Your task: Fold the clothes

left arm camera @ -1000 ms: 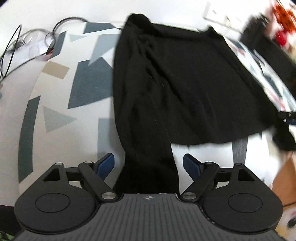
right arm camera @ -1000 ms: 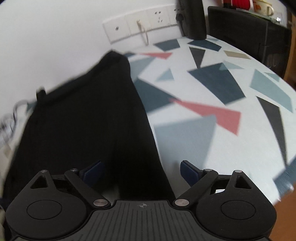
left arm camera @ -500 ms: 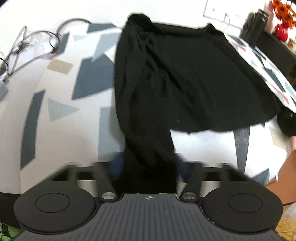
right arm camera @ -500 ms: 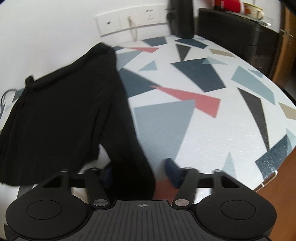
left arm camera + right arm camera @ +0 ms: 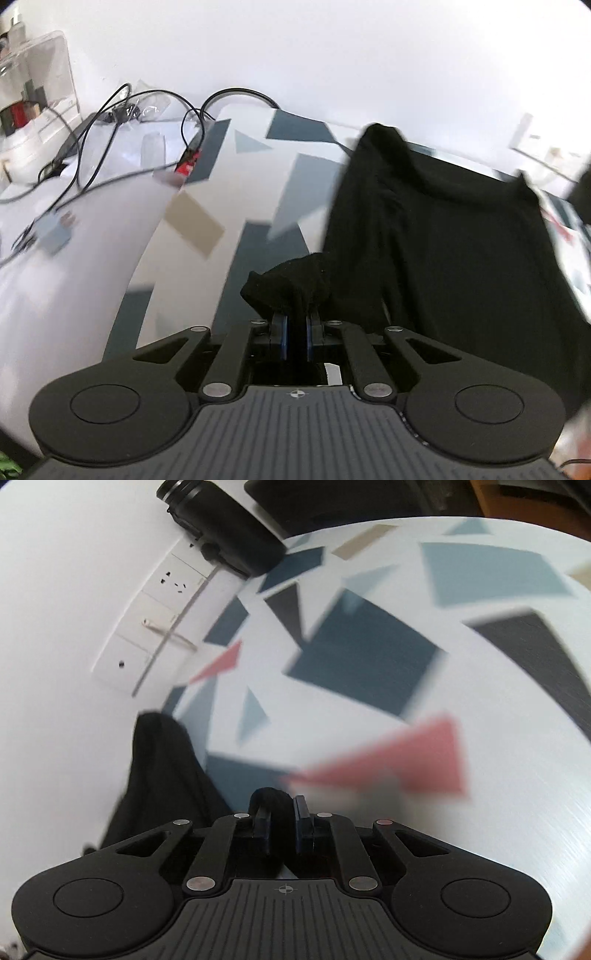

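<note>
A black garment (image 5: 443, 236) lies spread on a round table with a white top printed with coloured shapes (image 5: 192, 221). My left gripper (image 5: 295, 332) is shut on a bunched end of the garment, which sticks out past the blue pads and is lifted off the table. My right gripper (image 5: 282, 819) is shut on another end of the black garment (image 5: 162, 768), a small fold of it poking up between the pads. The rest of the cloth hangs to the left in the right wrist view.
Black cables (image 5: 122, 122) and a clear plastic box (image 5: 37, 81) lie on the left side of the table. A wall socket strip (image 5: 155, 620) and a black cylinder (image 5: 225, 528) stand behind the table. The table edge curves at right (image 5: 576, 686).
Both grippers were open around the garment's ends and have closed on them. Both have lifted and swung, so the views now tilt up toward the wall.
</note>
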A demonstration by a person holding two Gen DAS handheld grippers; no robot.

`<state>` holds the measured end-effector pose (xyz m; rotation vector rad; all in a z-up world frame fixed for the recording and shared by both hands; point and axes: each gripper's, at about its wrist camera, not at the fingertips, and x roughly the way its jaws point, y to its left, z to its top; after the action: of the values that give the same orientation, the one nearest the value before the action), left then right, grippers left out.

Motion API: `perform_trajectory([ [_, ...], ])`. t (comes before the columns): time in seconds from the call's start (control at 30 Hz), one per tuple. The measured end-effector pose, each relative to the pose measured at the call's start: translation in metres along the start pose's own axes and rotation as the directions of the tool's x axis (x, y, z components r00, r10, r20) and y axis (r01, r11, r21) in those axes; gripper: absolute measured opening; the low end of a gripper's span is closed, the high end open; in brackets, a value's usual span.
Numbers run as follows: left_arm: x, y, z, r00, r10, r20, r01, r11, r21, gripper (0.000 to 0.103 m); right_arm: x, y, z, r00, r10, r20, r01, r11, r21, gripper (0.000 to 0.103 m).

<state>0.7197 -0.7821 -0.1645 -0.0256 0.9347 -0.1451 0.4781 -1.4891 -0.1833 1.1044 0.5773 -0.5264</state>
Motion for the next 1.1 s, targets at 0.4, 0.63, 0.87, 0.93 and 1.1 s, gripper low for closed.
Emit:
perform_trajectory([
  [0.4, -0.007, -0.126, 0.138, 0.909, -0.377, 0.181, 0.348, 0.922, 0.173, 0.079, 0.062, 0.250, 0.038, 0.922, 0.339, -0.185, -0.386, 0.836, -0.391, 0.050],
  [0.63, -0.009, -0.082, 0.068, 0.949, -0.285, 0.132, 0.241, 0.930, 0.280, 0.085, 0.054, 0.178, 0.031, 0.953, 0.228, -0.201, -0.293, 0.868, -0.401, 0.081],
  [0.87, 0.001, -0.013, -0.034, 0.962, -0.263, -0.078, 0.272, 0.951, 0.144, 0.080, 0.012, 0.045, -0.017, 0.981, 0.016, -0.191, -0.096, 0.901, -0.422, 0.072],
  [0.93, 0.000, -0.006, -0.054, 0.959, -0.262, -0.110, 0.276, 0.951, 0.139, 0.080, 0.002, 0.025, -0.040, 0.983, -0.050, -0.177, -0.044, 0.869, -0.492, 0.072],
  [1.1, -0.001, -0.005, -0.081, 0.963, -0.249, -0.101, 0.262, 0.954, 0.145, 0.073, -0.012, 0.018, -0.081, 0.989, -0.104, -0.106, 0.021, 0.802, -0.597, 0.069],
])
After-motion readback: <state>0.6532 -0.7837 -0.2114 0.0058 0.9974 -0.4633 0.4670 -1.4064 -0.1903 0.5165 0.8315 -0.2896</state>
